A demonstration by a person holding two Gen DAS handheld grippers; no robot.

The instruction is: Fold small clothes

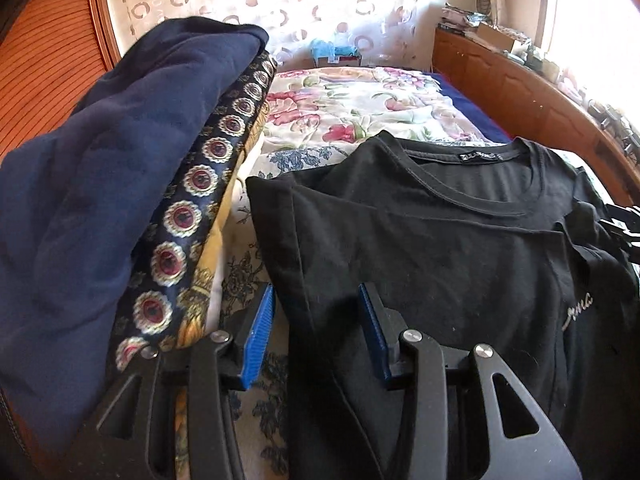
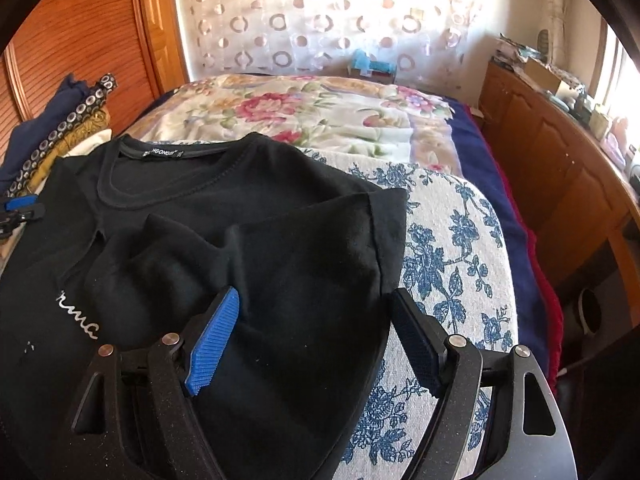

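A black T-shirt (image 1: pixel 460 240) lies face up on a blue-flowered white cloth (image 2: pixel 452 232), collar away from me, with both side parts folded in over its chest. It also shows in the right wrist view (image 2: pixel 240 216). My left gripper (image 1: pixel 318 312) is open, its jaws straddling the shirt's left edge low over the fabric. My right gripper (image 2: pixel 316 328) is open, its jaws straddling the shirt's right edge. The left gripper's fingertip (image 2: pixel 20 204) shows at the far left of the right wrist view.
A pile of clothes, navy cloth (image 1: pixel 100 184) over a patterned piece (image 1: pixel 200 184), lies left of the shirt. A floral bedspread (image 1: pixel 352 108) stretches behind. A wooden cabinet (image 2: pixel 560 176) with clutter stands on the right, a wooden wardrobe (image 2: pixel 88 32) on the left.
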